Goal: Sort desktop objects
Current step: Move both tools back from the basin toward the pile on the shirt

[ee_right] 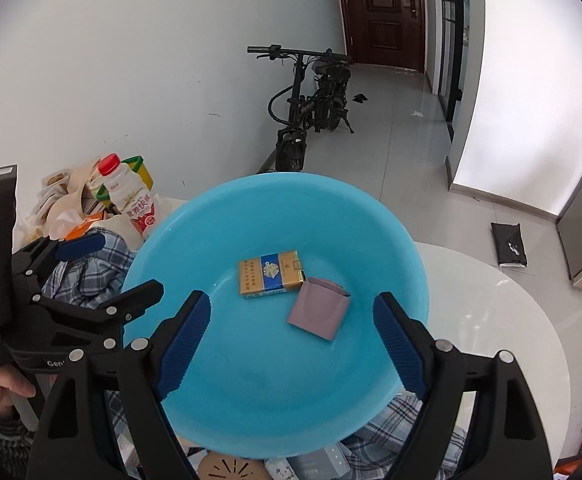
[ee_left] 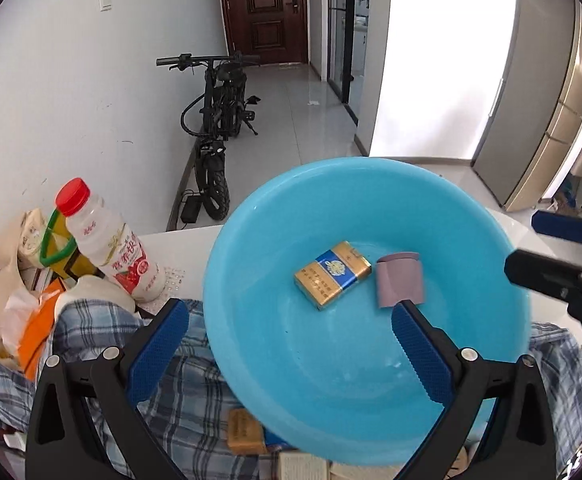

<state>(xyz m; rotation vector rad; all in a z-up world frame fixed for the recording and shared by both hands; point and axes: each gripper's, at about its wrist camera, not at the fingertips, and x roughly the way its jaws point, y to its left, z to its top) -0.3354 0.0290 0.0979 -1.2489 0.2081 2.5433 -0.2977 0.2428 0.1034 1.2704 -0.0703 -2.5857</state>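
A smooth, round blue plastic basin sits tilted on crumpled plaid cloth at the edge of a white counter, holding a glossy gold-and-blue cigarette pack that touches a matte mauve pouch. The left gripper and the right gripper both hover over the bowl, ribbed blue fingers spread wide and holding nothing. A red-capped drink bottle stands amid paper clutter just beside the basin's left rim; bare counter lies open to the right.
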